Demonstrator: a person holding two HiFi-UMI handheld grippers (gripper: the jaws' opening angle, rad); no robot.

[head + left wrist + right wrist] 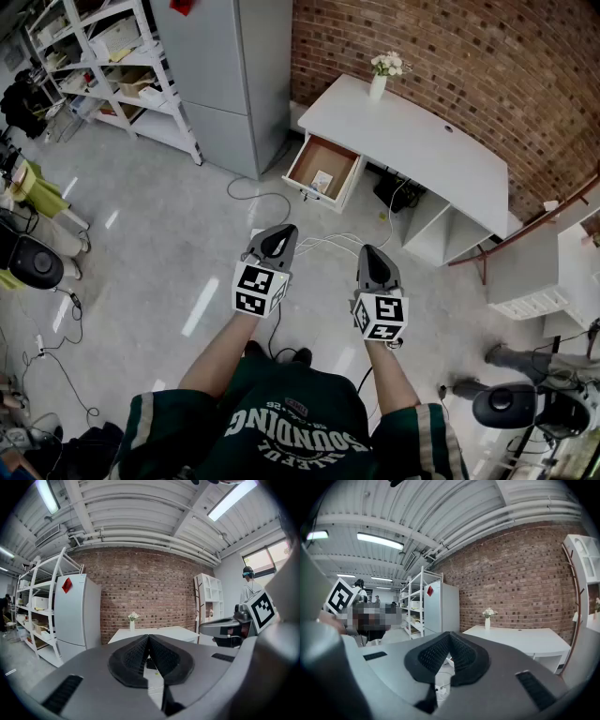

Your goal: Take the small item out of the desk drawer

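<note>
White table [427,141] stands against a red brick wall [450,56], with a small vase of pale flowers [380,80] at its far corner. Under the table's left end the drawer [342,155] is pulled wide open, its brown wooden bottom in plain sight from the head view. The small item [322,181], pale and flat, lies inside the drawer on that bottom, near the front panel. It is too small to tell what it is.

Both grippers are held up in front of the person, well apart from the table and the drawer, with grey floor and a tangle of cables [323,246] between them and the furniture. The left gripper [279,234] is clenched: in the left gripper view its black ribbed pads [133,656] meet at the tips and nothing sits between them. The right gripper [373,253] is clenched as well, its pads [433,656] touching at the tips in the right gripper view, and it carries nothing. The two grippers sit side by side, near each other but not touching, each with its marker cube turned toward the person.

A tall grey cabinet [230,75] stands left of the table, and white shelving [103,56] stands farther left.
</note>
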